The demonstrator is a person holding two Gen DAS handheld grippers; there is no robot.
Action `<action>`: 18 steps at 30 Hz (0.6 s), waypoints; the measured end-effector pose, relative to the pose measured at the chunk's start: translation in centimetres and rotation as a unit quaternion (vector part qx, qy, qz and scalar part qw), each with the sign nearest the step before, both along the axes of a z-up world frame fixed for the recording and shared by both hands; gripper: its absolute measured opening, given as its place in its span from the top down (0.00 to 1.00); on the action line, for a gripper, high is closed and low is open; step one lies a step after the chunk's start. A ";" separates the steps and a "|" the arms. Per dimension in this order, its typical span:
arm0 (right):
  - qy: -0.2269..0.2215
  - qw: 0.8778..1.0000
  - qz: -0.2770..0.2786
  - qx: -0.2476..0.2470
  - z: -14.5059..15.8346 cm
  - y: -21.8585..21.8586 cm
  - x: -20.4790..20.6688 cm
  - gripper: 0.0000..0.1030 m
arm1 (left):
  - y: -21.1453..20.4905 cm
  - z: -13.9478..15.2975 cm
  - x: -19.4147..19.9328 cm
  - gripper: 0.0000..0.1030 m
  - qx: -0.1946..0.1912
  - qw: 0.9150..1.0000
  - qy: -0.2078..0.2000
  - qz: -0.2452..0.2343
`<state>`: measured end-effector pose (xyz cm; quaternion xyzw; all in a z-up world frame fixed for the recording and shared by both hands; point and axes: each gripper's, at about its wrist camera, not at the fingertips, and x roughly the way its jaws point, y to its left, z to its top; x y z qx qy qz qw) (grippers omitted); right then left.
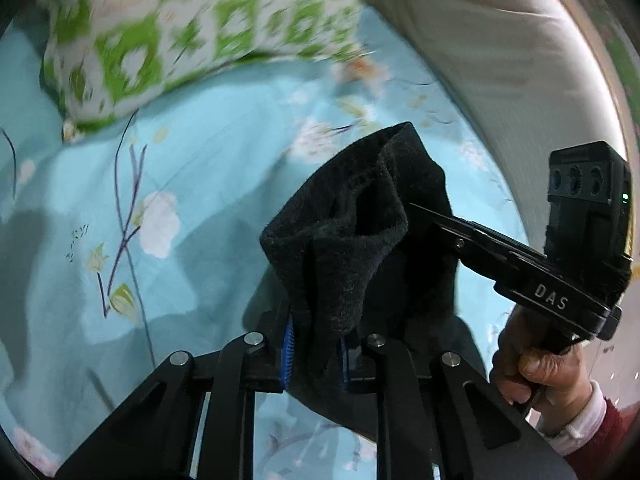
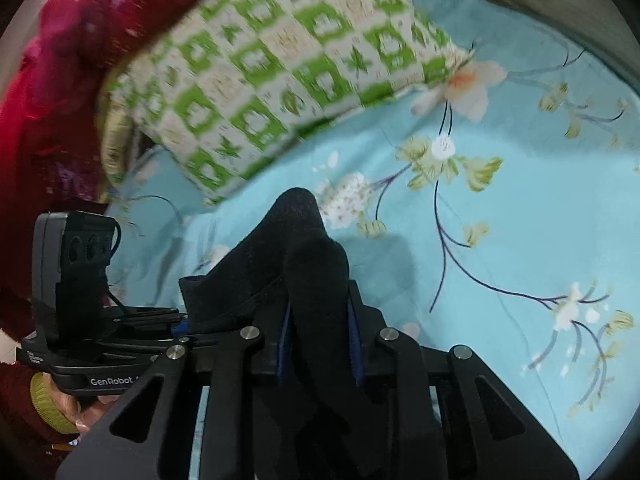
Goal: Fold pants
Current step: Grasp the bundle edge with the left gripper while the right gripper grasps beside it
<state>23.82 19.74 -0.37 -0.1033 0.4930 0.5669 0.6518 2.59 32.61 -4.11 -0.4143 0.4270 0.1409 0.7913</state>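
Black fleece pants (image 1: 352, 240) hang bunched above a light blue flowered bedsheet (image 1: 192, 184). My left gripper (image 1: 318, 344) is shut on one part of the black pants, fabric rising between its blue-padded fingers. The right gripper enters the left wrist view from the right (image 1: 416, 208), its tips buried in the same cloth. In the right wrist view my right gripper (image 2: 320, 344) is shut on the pants (image 2: 304, 256), and the left gripper (image 2: 176, 316) sits close at the left, also in the cloth.
A green and white checked pillow (image 1: 192, 28) lies at the head of the bed, also in the right wrist view (image 2: 280, 68). A grey-white padded surface (image 1: 500, 60) borders the bed. A red blanket (image 2: 72, 40) lies beside the pillow. The sheet (image 2: 500, 220) spreads to the right.
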 end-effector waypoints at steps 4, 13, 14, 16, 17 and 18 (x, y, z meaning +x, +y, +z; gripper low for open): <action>0.005 0.999 -0.008 0.037 2.6 -3.2 0.2 0.76 | -2.6 3.8 0.3 0.85 0.032 0.999 -0.023 -0.023; 0.004 0.993 -0.045 0.105 7.0 -11.4 -0.6 0.76 | -8.5 9.7 1.0 0.85 0.063 0.994 -0.063 -0.068; 0.002 0.993 -0.049 0.110 7.4 -12.5 -0.7 0.76 | -9.3 10.2 1.1 0.85 0.067 0.993 -0.065 -0.075; 0.000 0.991 -0.058 0.122 8.0 -14.2 -1.1 0.76 | -11.3 11.2 1.5 0.85 0.079 0.990 -0.070 -0.094; 0.001 0.990 -0.063 0.127 8.2 -15.1 -1.2 0.76 | -12.1 11.6 1.4 0.85 0.084 0.989 -0.071 -0.102; 0.002 0.989 -0.067 0.131 8.4 -15.9 -1.3 0.76 | -13.2 12.0 1.5 0.85 0.090 0.987 -0.072 -0.114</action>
